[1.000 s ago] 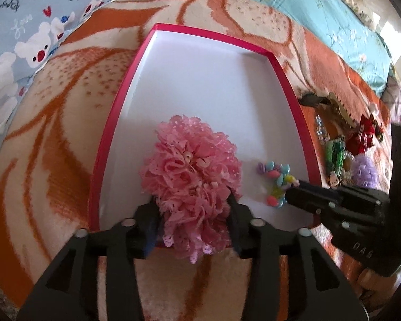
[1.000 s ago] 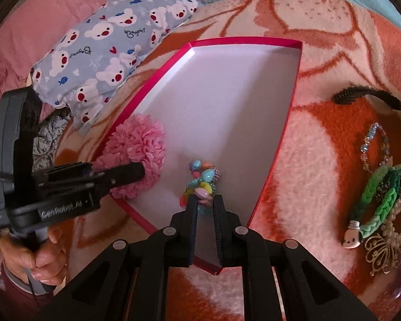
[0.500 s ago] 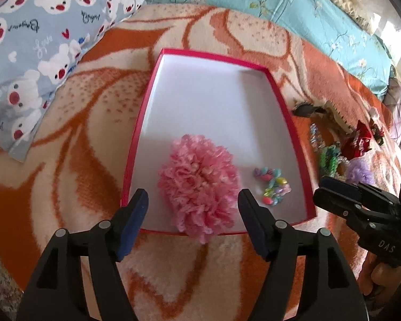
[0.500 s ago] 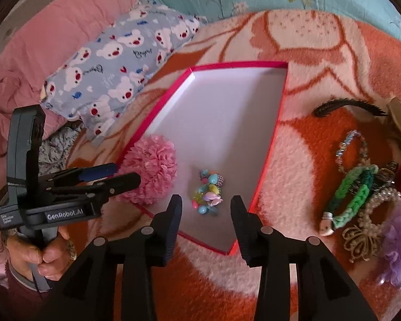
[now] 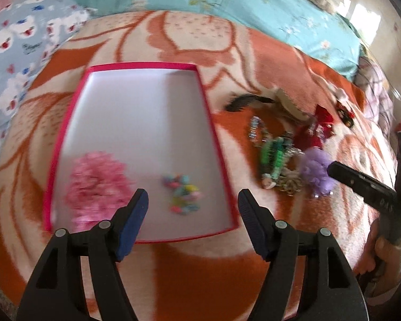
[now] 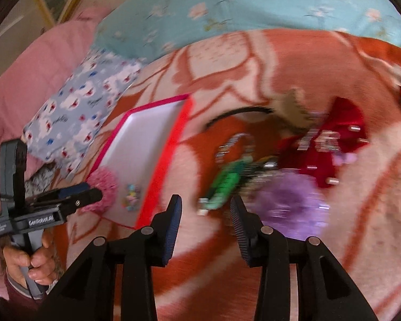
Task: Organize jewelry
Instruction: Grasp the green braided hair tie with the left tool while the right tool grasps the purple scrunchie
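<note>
A pink-rimmed white box point(image 5: 136, 123) lies on the bed. Inside it, near the front, lie a pink frilly scrunchie point(image 5: 96, 187) and a pastel bead bracelet point(image 5: 183, 194). My left gripper point(image 5: 192, 206) is open and empty, above the box's front edge. Right of the box is a pile of jewelry: a green bracelet point(image 6: 224, 182), a purple scrunchie point(image 6: 291, 203), a red bow point(image 6: 331, 147) and a black hair comb point(image 5: 243, 101). My right gripper point(image 6: 204, 208) is open and empty, just in front of the green bracelet. The box also shows in the right wrist view point(image 6: 147, 144).
An orange and cream blanket point(image 5: 200, 267) covers the bed. A blue bear-print pillow point(image 5: 16, 53) lies at the left and a turquoise floral quilt point(image 5: 200, 2) at the back. A pink quilt point(image 6: 40, 64) is at the far left.
Both grippers opened and let go: the pink scrunchie and the bead bracelet now lie in the box. Both grippers pulled back and swung right; the right one now faces the jewelry pile.
</note>
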Action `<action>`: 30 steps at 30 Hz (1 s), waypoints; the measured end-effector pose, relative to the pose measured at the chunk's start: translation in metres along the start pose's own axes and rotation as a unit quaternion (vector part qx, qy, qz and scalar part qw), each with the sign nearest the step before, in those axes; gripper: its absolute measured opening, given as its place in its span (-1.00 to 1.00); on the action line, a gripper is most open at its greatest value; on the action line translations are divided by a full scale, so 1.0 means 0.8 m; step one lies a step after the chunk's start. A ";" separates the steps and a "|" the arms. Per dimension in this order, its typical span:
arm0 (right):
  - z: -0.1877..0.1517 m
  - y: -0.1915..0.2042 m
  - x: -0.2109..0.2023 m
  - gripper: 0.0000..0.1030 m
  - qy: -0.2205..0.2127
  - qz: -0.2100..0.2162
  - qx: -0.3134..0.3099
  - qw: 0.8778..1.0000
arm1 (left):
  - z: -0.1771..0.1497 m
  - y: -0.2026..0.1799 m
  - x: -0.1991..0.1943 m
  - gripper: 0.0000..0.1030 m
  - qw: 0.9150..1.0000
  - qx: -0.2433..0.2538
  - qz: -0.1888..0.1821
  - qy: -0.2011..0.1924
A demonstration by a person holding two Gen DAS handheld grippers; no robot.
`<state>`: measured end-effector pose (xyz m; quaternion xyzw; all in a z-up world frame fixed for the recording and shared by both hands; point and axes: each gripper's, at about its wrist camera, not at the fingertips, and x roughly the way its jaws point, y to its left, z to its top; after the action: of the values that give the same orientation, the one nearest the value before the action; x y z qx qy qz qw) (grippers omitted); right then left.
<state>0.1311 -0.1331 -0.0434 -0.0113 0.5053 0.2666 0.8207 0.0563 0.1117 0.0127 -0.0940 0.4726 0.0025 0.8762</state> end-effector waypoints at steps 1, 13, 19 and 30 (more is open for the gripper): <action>0.000 -0.009 -0.005 -0.22 -0.004 -0.005 0.007 1.000 | -0.001 -0.008 0.001 0.34 1.000 0.005 -0.005 0.001; -0.006 -0.081 -0.022 -0.21 -0.014 -0.033 0.061 0.997 | 0.011 -0.090 0.041 0.34 0.998 0.048 -0.045 0.023; -0.012 -0.079 0.008 -0.15 0.009 -0.029 0.056 0.998 | 0.017 -0.118 0.079 0.34 0.996 0.065 -0.049 0.044; -0.016 -0.105 -0.002 -0.80 -0.005 -0.035 0.065 0.997 | 0.021 -0.132 0.142 -0.53 0.993 0.074 -0.044 0.085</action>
<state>0.1577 -0.2094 -0.0691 0.0256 0.5168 0.2048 0.8308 0.1429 0.0015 -0.0555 -0.0493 0.5395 -0.0786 0.8369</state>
